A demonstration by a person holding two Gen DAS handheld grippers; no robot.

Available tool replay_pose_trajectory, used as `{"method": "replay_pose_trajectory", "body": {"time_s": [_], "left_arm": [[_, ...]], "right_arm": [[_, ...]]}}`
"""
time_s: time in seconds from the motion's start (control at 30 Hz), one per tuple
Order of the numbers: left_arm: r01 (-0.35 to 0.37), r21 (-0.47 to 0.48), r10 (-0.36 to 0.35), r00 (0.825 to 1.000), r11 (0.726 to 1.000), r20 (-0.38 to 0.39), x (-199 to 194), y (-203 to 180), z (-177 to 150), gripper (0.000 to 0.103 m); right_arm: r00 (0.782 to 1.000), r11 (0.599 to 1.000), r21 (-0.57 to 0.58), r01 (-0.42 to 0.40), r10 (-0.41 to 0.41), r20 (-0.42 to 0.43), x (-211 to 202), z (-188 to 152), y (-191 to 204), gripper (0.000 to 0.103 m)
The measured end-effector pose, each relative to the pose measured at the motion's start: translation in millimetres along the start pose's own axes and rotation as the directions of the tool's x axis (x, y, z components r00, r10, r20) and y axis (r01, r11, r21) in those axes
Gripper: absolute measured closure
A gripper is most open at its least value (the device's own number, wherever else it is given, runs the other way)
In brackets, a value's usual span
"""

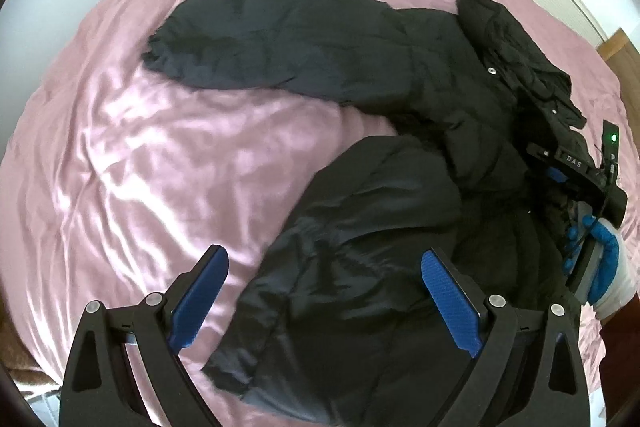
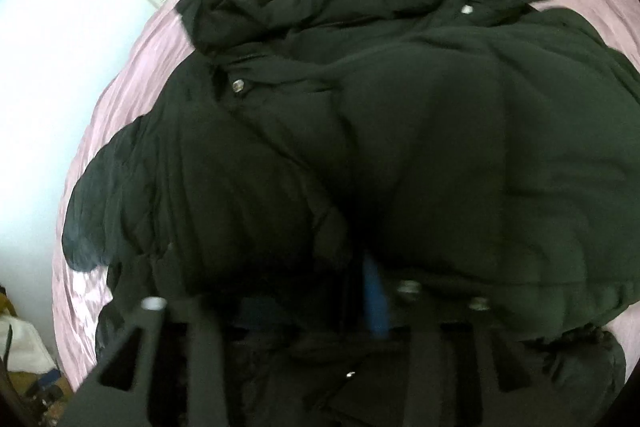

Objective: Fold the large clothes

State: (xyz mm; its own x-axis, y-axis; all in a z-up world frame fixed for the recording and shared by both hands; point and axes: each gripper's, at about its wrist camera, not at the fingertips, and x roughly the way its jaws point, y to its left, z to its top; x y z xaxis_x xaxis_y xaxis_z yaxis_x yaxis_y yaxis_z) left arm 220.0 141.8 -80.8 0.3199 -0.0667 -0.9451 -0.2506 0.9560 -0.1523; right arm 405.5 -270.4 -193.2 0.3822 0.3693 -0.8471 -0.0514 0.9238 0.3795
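Pink satin bed cover (image 1: 132,155), creased and glossy, spread over the whole bed; pale wall and a white slatted panel behind.

Item 1: black puffer coat (image 1: 400,163), padded, with snap buttons and a hood. It lies crumpled on the right half of the bed; 1 sleeve (image 1: 240,43) stretches out to the left across the cover, a second padded lobe lies nearer the camera.

Handling, as judged: light for its bulk, soft, springy with trapped air. The shell looks slick, and on satin it is likely to slide and puff back open after a fold. Best holds: cuffs, hem edge, collar seam or button placket, where the cloth is thin and doubled. Mid-panel padding would likely slip out of a pinch.

Left gripper (image 1: 324,295): blue-padded fingers spread wide, holding nothing, poised over the near lobe.

Right gripper (image 1: 576,187): low against the coat's right side, held in a blue-gloved hand (image 1: 600,259). Its own view is blurred; whether the fingers are spread or pinching cloth cannot be told.
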Motion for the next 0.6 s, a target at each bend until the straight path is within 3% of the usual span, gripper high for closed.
{"method": "replay_pose_trajectory", "body": {"time_s": [0.07,0.3,0.4,0.47,0.6], "left_arm": [[0.007,0.017,-0.007,1.0,1.0,0.004,4,-12,2,0.007],[0.041,0.096,-0.043,0.999,0.995,0.022,23,-74,27,0.007],[0.068,0.15,-0.073,0.997,0.986,0.023,37,-112,41,0.007],[0.091,0.199,-0.098,0.995,0.976,0.027,46,-144,51,0.007],[0.123,0.298,-0.142,0.989,0.947,0.042,71,-215,75,0.007]], "right_arm": [[1.0,0.999,-0.051,-0.005,0.005,-0.007,-2,-3,12,0.037],[0.997,0.983,-0.168,-0.074,0.078,0.013,-31,0,35,0.036],[0.991,0.97,-0.217,-0.106,0.121,0.054,-64,6,33,0.036],[0.989,0.97,-0.226,-0.085,0.109,0.097,-84,13,22,0.036],[0.986,0.981,-0.193,0.033,0.0,0.167,-107,36,-19,0.036]]}}
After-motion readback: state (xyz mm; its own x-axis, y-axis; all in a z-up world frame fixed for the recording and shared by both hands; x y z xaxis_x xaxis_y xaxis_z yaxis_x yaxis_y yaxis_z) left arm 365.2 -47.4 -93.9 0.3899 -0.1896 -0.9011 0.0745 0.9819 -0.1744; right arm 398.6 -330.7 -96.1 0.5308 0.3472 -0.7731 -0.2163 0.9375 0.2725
